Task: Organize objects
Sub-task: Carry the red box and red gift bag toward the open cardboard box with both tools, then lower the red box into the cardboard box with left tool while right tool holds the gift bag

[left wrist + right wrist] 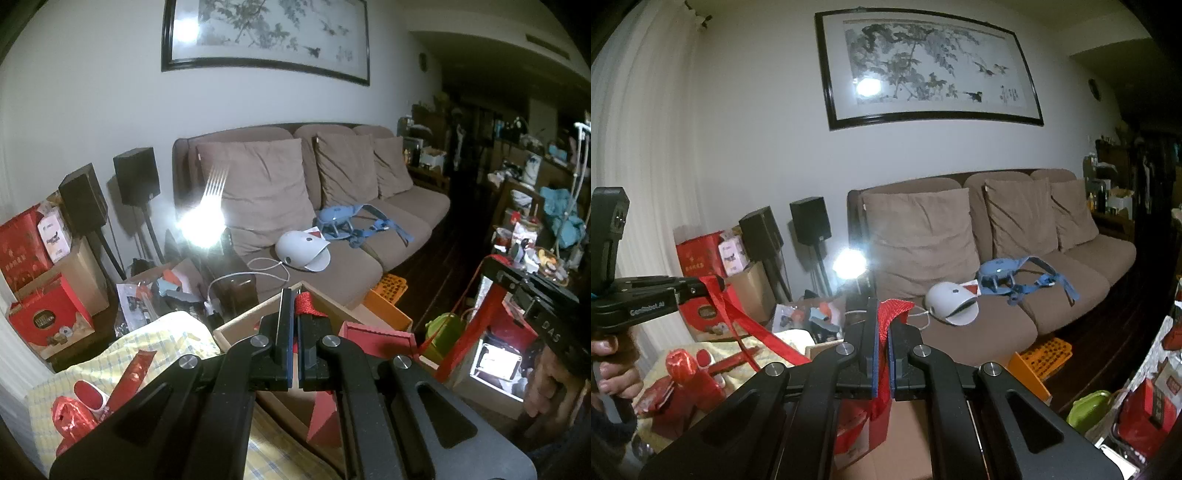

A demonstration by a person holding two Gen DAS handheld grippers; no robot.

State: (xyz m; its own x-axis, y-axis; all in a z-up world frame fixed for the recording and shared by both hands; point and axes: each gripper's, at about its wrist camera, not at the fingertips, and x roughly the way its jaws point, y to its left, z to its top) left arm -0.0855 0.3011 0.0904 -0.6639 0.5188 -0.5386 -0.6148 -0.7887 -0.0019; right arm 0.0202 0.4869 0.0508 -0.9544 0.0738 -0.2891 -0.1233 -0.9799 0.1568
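A long red ribbon (764, 332) is stretched between my two grippers. The right gripper (884, 314) is shut on one end, and the woven red band bunches above its fingertips and hangs down behind the pads. At the left edge of the right wrist view, the left gripper (718, 283) pinches the other end, with a hand (613, 369) on its grip. In the left wrist view, the left gripper (296, 306) is shut on a red ribbon end (308, 304). The right gripper (493, 266) is at the far right, with ribbon (476, 328) trailing down from it.
An open cardboard box (240, 325) and a red lid (376, 336) lie below the grippers. Red packets rest on a yellow checked cloth (177, 332). Behind are a brown sofa (406, 206) with a white dome device (301, 251), an orange crate (391, 288) and a green container (443, 325).
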